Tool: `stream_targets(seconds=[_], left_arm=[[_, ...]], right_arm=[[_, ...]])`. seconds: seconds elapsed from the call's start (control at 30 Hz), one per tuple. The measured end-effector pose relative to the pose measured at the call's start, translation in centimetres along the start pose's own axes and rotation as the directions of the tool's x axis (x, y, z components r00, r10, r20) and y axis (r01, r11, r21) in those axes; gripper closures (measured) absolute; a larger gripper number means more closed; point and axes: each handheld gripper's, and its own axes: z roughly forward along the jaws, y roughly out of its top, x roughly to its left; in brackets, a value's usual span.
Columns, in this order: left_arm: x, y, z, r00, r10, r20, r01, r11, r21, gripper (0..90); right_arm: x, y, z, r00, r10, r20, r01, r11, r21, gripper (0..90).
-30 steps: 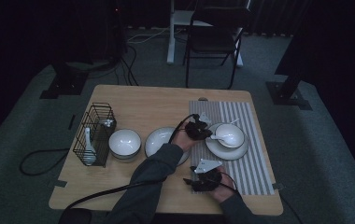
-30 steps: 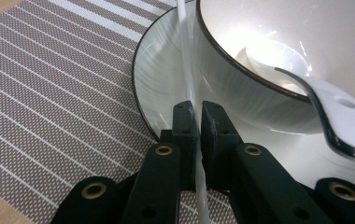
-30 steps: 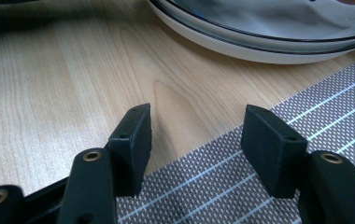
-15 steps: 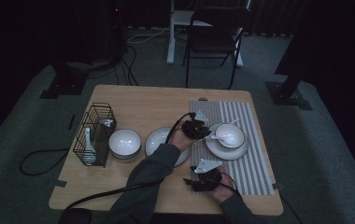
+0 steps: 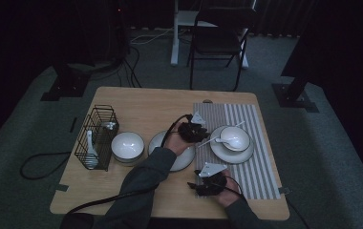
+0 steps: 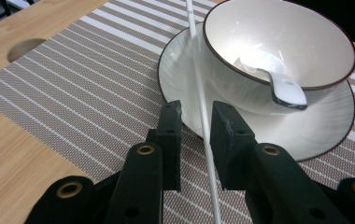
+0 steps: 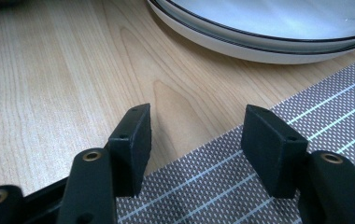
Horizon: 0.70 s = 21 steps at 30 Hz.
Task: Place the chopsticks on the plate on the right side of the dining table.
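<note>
While its fingers have just been opening, the left gripper (image 6: 195, 128) straddles a thin white chopstick (image 6: 202, 100) without pressing it; the stick lies slanted across the saucer (image 6: 320, 135) rim onto the striped placemat (image 6: 96, 84); the right gripper (image 7: 195, 144) rests released over the surface (image 7: 49, 70).

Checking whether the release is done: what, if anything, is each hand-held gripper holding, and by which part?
Nothing. The left hand-held gripper has just been opening; the white chopstick lies loose between its jaws. The right hand-held gripper is open.
</note>
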Motion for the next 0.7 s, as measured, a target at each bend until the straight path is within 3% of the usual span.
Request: stream_targets(seconds=[0.33, 0.7], left_arm=[[-0.4, 0.2, -2.6, 0.9993, 0.032, -0.019, -0.033, 0.9993, -0.020, 70.8], [-0.8, 0.4, -4.8, 0.9988, 0.042, -0.027, -0.043, 0.9982, -0.041, 67.5]], right_arm=[[0.0, 0.0, 0.0, 1.0000, -0.001, -0.001, 0.001, 1.000, -0.001, 42.6], [0.0, 0.0, 0.0, 1.0000, 0.000, -0.001, 0.000, 1.000, -0.001, 42.5]])
